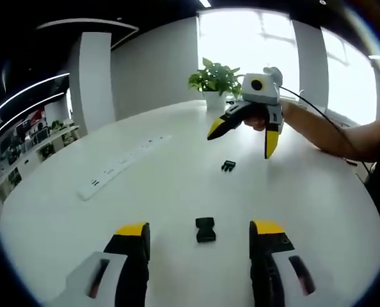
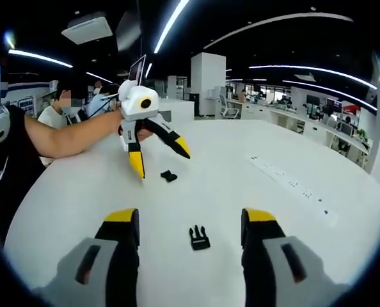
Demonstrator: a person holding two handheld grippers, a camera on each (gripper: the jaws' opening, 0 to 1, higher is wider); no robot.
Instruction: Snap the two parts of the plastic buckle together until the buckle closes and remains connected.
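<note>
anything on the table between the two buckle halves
No, bare white tabletop separates the socket half from the pronged half in the left gripper view.

Bare white counter [image 1: 177,192] surrounds both buckle halves, the socket [image 1: 205,229] and the pronged piece [image 1: 228,166], which lie apart. A power strip [image 1: 123,166] lies off to the left and a potted plant [image 1: 214,82] at the far edge, both well clear.
</note>
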